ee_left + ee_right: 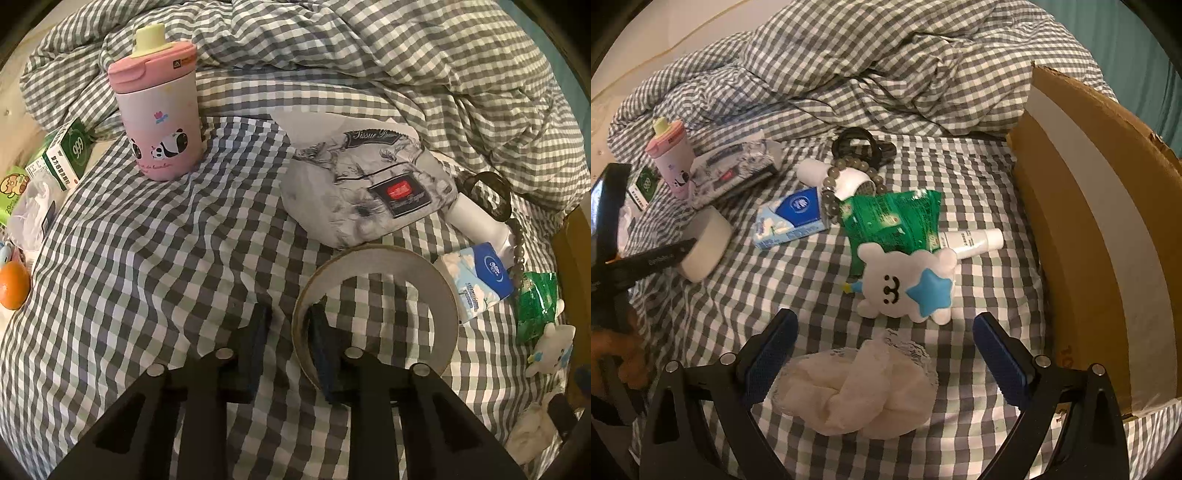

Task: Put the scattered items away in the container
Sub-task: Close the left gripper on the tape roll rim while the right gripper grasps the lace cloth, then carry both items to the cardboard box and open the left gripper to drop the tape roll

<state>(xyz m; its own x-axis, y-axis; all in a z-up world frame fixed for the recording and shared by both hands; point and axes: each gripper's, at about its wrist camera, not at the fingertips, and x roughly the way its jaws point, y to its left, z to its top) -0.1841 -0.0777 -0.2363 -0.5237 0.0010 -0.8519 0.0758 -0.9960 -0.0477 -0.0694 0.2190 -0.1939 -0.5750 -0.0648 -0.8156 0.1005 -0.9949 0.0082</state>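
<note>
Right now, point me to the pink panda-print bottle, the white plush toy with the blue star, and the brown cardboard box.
pink panda-print bottle (162,122), left wrist view, middle of its body.
white plush toy with the blue star (890,284), right wrist view, its face.
brown cardboard box (1082,236), right wrist view, inner flap.

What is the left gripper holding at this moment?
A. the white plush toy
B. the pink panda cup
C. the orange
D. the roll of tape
D: in the left wrist view, the left gripper has one finger inside and one outside the roll of tape, closed on its wall.
</note>
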